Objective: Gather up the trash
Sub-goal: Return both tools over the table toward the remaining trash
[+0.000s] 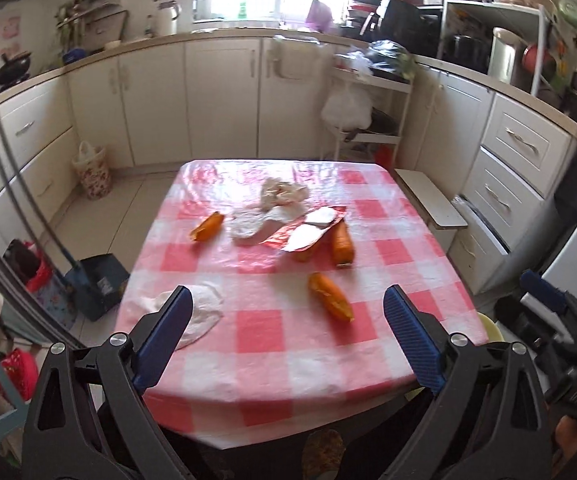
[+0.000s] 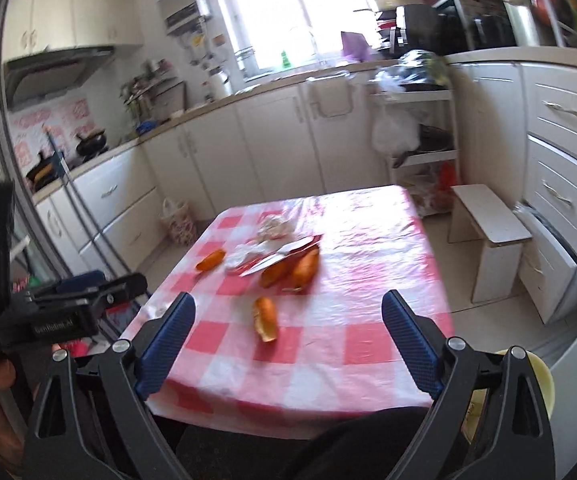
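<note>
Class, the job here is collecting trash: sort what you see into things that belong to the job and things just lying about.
Belongs to the job:
orange peels
crumpled tissue
red foil wrapper
wadded paper
floral waste bin
left gripper, open
right gripper, open

Just lying about:
white stool
dustpan
black wok

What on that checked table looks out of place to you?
Litter is strewn over the table: four orange peels, one nearest the edge, crumpled tissues, a torn red wrapper lying across one peel, and a white wad by the left edge. Both claws, left and right, are open and hold nothing.
</note>
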Available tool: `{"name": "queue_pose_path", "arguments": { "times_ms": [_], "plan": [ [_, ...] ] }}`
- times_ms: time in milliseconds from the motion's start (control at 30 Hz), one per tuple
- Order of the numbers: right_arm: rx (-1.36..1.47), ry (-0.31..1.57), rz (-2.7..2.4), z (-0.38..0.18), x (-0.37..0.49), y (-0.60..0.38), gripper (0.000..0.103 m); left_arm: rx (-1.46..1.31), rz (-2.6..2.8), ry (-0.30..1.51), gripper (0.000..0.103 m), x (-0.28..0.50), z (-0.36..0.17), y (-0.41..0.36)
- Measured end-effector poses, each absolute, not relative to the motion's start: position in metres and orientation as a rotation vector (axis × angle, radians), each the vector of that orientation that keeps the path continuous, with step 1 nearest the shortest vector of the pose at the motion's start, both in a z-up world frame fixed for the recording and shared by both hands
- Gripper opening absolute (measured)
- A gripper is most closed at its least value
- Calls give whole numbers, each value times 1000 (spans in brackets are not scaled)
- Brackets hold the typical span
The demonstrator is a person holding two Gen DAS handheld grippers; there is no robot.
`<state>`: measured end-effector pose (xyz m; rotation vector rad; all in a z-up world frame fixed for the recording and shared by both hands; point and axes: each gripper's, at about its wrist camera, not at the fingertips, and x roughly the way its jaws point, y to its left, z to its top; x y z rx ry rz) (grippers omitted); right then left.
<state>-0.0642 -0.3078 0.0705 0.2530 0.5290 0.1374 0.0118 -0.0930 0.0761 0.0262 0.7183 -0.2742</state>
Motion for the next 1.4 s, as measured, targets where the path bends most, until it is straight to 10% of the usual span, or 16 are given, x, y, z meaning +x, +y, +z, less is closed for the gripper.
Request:
{"name": "queue_pose_path", "arguments": {
  "times_ms": [1400],
  "plan": [
    [169, 623, 98, 55, -51, -273, 92, -23, -226, 678, 93, -1, 65, -36]
  ]
}}
